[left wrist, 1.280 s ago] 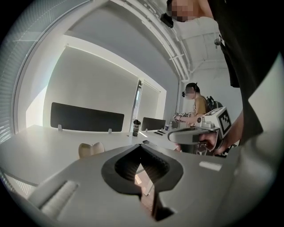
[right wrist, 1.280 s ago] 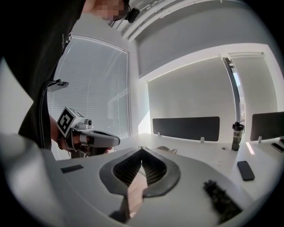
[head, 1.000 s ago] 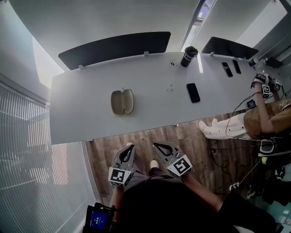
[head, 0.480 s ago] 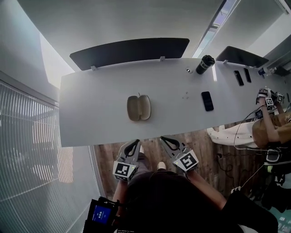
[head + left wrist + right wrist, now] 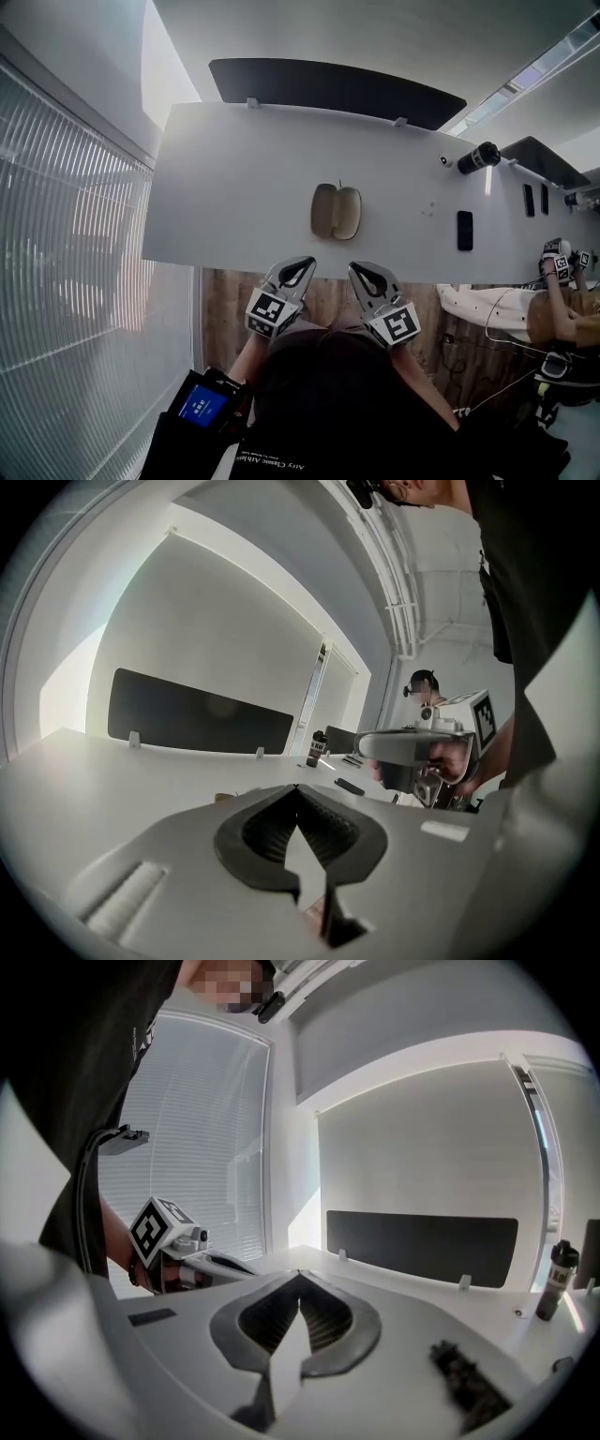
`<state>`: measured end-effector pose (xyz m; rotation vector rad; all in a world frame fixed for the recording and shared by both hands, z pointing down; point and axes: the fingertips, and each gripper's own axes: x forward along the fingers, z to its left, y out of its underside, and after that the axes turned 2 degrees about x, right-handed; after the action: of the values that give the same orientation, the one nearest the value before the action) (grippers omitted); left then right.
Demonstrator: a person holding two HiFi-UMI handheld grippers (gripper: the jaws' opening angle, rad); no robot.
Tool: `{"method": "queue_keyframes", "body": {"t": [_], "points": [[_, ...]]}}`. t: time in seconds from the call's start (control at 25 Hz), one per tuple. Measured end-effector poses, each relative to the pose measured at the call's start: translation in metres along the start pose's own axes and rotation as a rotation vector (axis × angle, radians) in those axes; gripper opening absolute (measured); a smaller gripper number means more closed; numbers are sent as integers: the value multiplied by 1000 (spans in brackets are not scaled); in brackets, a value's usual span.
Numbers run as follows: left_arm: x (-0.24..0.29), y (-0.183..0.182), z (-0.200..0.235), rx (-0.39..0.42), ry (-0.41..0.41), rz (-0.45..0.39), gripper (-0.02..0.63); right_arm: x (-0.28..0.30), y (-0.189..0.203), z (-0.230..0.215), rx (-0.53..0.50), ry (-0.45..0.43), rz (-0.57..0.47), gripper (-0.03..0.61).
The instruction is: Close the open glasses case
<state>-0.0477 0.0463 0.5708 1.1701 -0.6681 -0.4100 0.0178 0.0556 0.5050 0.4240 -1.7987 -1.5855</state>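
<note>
The open beige glasses case lies flat on the white table, both halves facing up, near the front edge. My left gripper hovers just off that edge, below and left of the case. My right gripper hangs beside it, below and slightly right of the case. Both are apart from the case and hold nothing. In the left gripper view the jaws meet at their tips. The right gripper view shows the same, with the tips touching.
A black divider panel runs along the table's far side. A black bottle and a dark phone sit to the right. Another person with grippers is at the far right. Window blinds fill the left.
The head view has swung left, so the case now sits near the picture's centre. Both grippers have come up closer to the table's front edge, still shut.
</note>
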Motion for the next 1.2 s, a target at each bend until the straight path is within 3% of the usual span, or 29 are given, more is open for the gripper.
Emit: {"method": "queue_keyframes", "body": {"t": [0.2, 0.48, 0.76, 1.2], "points": [[1, -2, 19, -6, -13, 11, 8, 16, -1, 2, 2, -26, 11, 8], [26, -4, 28, -6, -42, 42, 8, 22, 6, -31, 25, -46, 28, 8], [75, -22, 29, 28, -74, 87, 8, 27, 10, -91, 37, -87, -5, 8], [129, -33, 23, 61, -94, 185, 12, 20, 18, -187, 109, -59, -5, 8]]}}
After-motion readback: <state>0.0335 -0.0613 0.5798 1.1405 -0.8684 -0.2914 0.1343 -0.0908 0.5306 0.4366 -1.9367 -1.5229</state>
